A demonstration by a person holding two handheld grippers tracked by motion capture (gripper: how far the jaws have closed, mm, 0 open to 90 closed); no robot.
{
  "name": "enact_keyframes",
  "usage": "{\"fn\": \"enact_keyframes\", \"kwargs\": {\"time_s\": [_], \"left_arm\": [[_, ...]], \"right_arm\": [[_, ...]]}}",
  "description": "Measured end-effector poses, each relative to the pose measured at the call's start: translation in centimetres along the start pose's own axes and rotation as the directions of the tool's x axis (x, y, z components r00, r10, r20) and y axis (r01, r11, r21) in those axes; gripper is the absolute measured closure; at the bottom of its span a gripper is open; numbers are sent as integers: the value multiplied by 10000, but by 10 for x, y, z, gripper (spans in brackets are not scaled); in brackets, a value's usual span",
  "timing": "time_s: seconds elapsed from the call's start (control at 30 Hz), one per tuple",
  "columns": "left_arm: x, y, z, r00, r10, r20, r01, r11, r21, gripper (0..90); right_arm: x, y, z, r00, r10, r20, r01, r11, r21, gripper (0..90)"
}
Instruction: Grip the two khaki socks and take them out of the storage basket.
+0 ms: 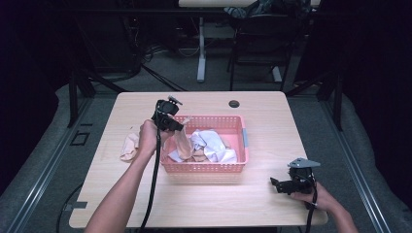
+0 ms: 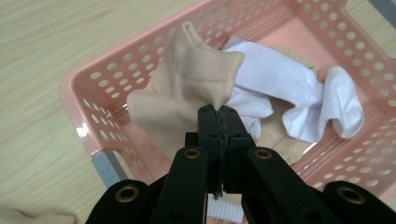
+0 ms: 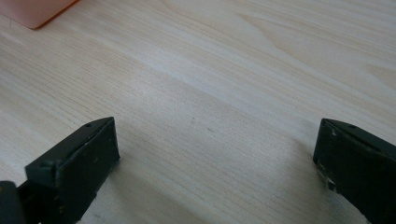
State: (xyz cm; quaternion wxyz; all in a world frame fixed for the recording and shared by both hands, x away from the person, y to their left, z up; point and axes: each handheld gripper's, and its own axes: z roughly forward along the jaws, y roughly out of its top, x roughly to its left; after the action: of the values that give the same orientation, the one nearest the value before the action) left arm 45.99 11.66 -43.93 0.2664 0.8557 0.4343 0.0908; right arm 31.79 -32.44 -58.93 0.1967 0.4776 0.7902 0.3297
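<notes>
My left gripper (image 2: 218, 112) was clamped tight on the edge of a beige sock (image 2: 187, 93), its jaws pressed together with the fabric pinched between them. I held the sock up above the left end of the pink basket (image 1: 240, 145), and it hung down from the jaws into the basket, its lower part draping toward the pile inside. In that pile lay a white sock (image 2: 299, 93), crumpled against more beige cloth on the basket's floor. Another beige sock (image 1: 129, 147) lay on the surface (image 1: 262, 111) just left of the basket, beside my left hand (image 1: 147, 138).

My right gripper (image 3: 215, 154) rested low on the surface near its front right corner, well apart from the basket. Its jaws stood wide open with bare wood between them, gripping nothing. A corner of the basket showed at the far left of the right gripper view.
</notes>
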Motion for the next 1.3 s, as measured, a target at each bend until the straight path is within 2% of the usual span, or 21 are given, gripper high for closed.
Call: {"fn": "enact_keyframes", "kwargs": {"time_s": [0.5,0.83,1.3], "left_arm": [[1,12,-41,9999,167,-45,-170,9979,-631,893],[1,21,-71,9990,289,-353,-323,9944,-1005,893],[17,19,-107,9973,-55,-739,-61,9878,-1558,893]], "right_arm": [[0,0,0,10000,-3,4,3,10000,1,0],[0,0,0,10000,6,-4,-6,10000,-12,0],[0,0,0,10000,-25,21,25,10000,20,0]]}}
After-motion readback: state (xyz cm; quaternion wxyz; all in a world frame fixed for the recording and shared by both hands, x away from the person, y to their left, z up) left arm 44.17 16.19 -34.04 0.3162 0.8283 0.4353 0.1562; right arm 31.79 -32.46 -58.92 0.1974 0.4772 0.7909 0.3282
